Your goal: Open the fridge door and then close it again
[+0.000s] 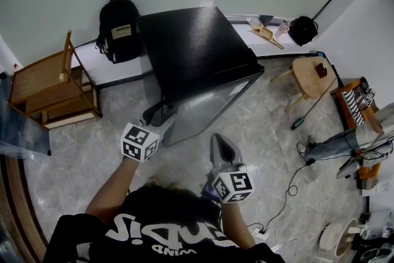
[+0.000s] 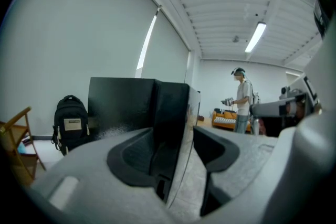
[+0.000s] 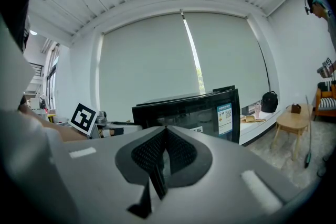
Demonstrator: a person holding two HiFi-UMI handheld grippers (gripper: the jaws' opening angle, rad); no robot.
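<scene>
Straddling the fridge door [image 1: 200,103] edge with left tongs [image 2: 175,135] spread wide. Hovering nearby with right tongs [image 3: 166,135] pinched together, empty.

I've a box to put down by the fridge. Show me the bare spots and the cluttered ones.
The fridge has a bare top. The floor is free between the fridge and the wooden chair, and between the fridge and the round stool. Crowded: the right side, with a cable and a person's legs.

The fridge [image 1: 197,49] stands on the floor [image 1: 258,132] against the wall, a backpack [image 1: 118,28] just left of it, a wooden chair [image 1: 52,86] farther left, a stool [image 1: 311,76] to its right.
</scene>
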